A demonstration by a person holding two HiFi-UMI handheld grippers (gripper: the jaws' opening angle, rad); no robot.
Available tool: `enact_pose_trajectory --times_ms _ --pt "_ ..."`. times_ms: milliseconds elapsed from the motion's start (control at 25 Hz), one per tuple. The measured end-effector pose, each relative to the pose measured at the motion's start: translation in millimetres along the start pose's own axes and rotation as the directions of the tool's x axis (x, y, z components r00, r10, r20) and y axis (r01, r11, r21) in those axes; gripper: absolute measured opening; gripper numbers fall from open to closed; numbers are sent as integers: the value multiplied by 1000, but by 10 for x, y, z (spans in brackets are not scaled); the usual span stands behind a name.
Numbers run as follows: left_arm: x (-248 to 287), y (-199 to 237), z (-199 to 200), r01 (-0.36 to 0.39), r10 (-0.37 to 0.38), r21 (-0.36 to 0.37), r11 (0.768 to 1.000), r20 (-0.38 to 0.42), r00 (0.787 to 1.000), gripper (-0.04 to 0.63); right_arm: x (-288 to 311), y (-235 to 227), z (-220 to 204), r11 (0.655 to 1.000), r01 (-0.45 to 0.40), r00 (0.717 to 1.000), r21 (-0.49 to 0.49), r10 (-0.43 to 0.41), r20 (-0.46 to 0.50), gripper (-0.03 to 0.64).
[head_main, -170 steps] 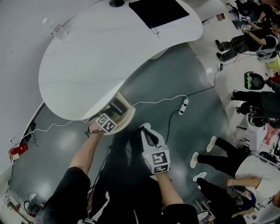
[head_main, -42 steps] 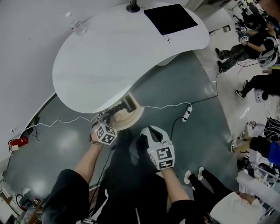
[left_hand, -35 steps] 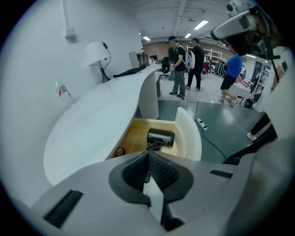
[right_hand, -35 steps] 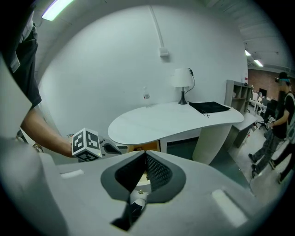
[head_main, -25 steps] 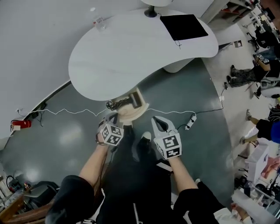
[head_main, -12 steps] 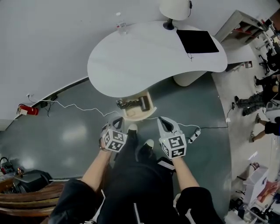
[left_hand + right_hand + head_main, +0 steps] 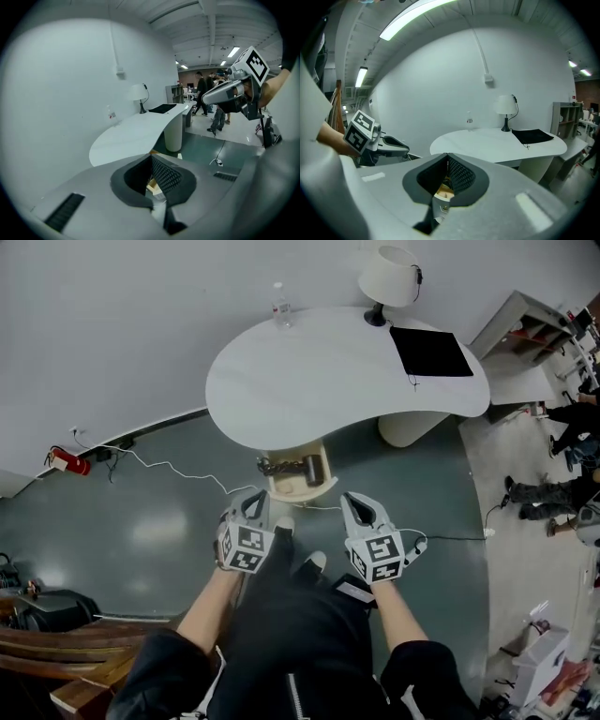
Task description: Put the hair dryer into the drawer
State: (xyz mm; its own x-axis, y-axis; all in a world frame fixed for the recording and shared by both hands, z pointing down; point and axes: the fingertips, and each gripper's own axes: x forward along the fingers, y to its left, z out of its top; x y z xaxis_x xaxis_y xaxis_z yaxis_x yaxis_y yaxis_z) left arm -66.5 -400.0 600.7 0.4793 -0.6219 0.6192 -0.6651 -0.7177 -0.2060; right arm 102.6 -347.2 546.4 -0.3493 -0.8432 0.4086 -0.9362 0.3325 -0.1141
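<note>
Pale wood drawer is pulled open under the near edge of the white counter, and the dark hair dryer is lying inside it. Both sets of tongs are pinched together with nothing between them. The left tongs and right tongs hang side by side over the floor, near the drawer's front. A lamp, a bottle and a black mat sit at the counter's far side.

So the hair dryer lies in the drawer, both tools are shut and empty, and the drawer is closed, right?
Not quite: the drawer stands open, pulled out from under the table, as the head view shows. The hair dryer does lie in it, and left tool and right tool are shut, empty.
</note>
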Motion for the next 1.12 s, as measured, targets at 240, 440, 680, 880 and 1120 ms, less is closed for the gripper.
enact_pose_trajectory --times_ms 240,440,680,880,1120 --pt "-239 -34 168 -23 22 6 1000 66 998 14 -123 100 141 999 -29 999 -38 31 42 5" --pt "-383 -4 250 -51 52 -9 999 93 994 14 -203 151 242 998 -39 997 -52 43 63 5" --pt "-441 -118 296 -48 48 -5 999 122 991 14 -289 199 289 997 -36 996 -66 42 82 4" --pt "-463 -174 352 -42 42 -6 999 136 990 14 -322 204 261 997 -26 997 -76 32 75 4" --pt "-466 -226 386 -39 41 -17 999 142 989 14 -313 205 220 997 -26 997 -66 30 70 3"
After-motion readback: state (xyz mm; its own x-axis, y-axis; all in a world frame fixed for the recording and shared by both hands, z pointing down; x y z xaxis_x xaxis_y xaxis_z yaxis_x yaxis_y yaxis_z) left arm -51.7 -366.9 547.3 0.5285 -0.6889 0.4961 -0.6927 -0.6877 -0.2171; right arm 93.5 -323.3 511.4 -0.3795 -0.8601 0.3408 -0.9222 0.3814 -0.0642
